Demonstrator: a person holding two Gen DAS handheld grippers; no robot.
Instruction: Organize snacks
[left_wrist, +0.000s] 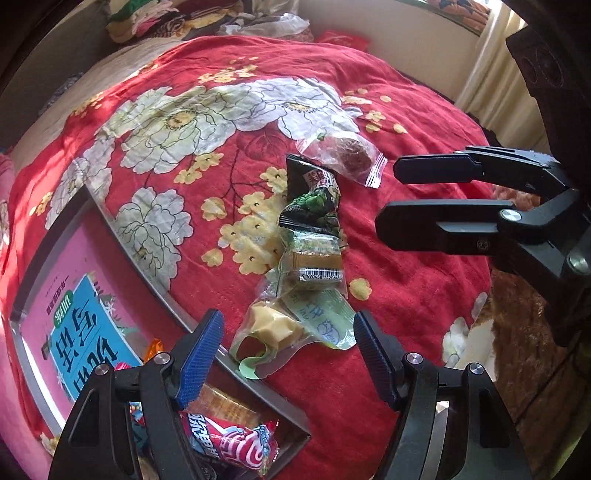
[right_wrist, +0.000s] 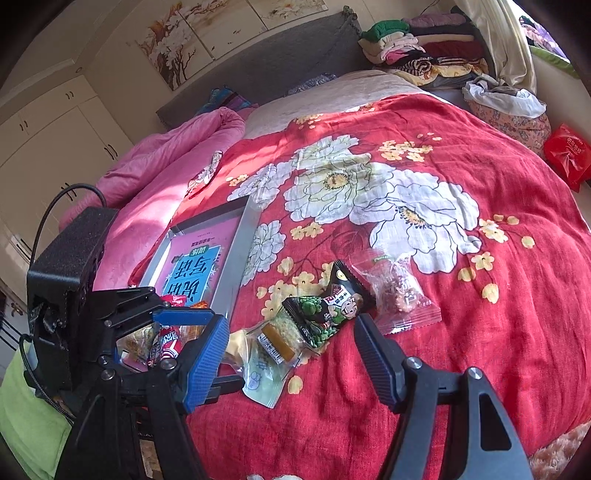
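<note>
Several wrapped snacks lie in a row on the red floral bedspread: a clear packet with a brown ball (left_wrist: 341, 157) (right_wrist: 400, 291), a black-and-green pea packet (left_wrist: 314, 199) (right_wrist: 328, 310), a clear packet with a tan bar (left_wrist: 314, 262) (right_wrist: 277, 341), and a pale green packet with a yellow piece (left_wrist: 291, 328) (right_wrist: 260, 380). A metal tray (left_wrist: 122, 240) (right_wrist: 240, 258) with a pink book in it holds more snacks, including a red swirl packet (left_wrist: 236, 443). My left gripper (left_wrist: 290, 354) is open over the pale green packet. My right gripper (right_wrist: 291, 354) (left_wrist: 388, 195) is open and empty beside the pea packet.
A pink quilt (right_wrist: 155, 184) lies left of the tray. Folded clothes (right_wrist: 417, 48) and a floral bag (right_wrist: 506, 107) sit at the head of the bed. A red packet (right_wrist: 567, 155) lies at the far right edge. A brown fuzzy blanket (left_wrist: 524, 332) is on the right.
</note>
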